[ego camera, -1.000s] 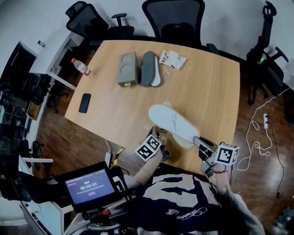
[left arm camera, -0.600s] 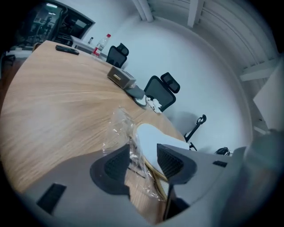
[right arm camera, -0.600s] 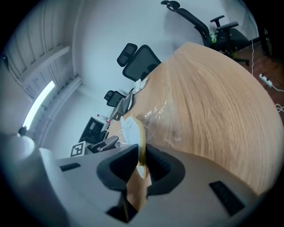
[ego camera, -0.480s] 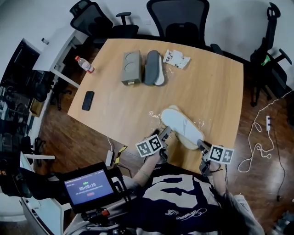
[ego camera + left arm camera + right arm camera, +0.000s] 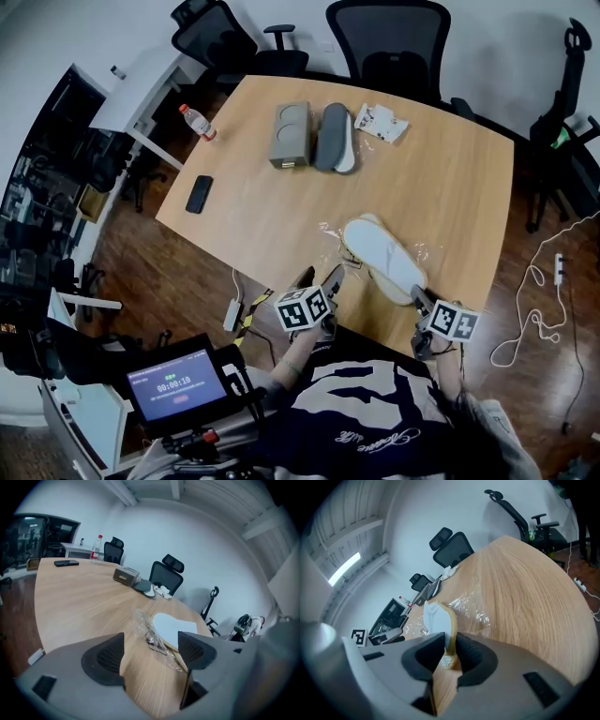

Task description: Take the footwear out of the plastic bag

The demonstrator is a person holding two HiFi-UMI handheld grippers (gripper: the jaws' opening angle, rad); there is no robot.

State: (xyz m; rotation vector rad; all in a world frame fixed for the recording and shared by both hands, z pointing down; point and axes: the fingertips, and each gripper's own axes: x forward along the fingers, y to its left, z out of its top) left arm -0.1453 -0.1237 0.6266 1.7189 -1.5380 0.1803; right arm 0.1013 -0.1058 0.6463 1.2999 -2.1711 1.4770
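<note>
Head view alone: both grippers sit at the near edge of the pale wooden table (image 5: 441, 178). Far across it lie a grey slipper pair (image 5: 335, 138), a grey box (image 5: 289, 136) and a black phone (image 5: 199, 194).
Left gripper view alone: the clear crinkled plastic bag (image 5: 147, 630) lies bunched on the wood against the near side of the white flat slipper (image 5: 171, 625).
Right gripper view alone: the slipper's tan sole edge runs straight into that gripper's pads, with loose film spread on the table beyond.
Left gripper (image 5: 152, 649): its jaws are spreading and stand wide apart with nothing between them; the bag lies ahead, untouched.
Right gripper (image 5: 449, 656): its jaws are easing apart but are narrow, both pads against the slipper's heel end.
Slipper's place: on the table near the person, heel at the edge. Film lies along both sides; whether any part is inside cannot be told.
</note>
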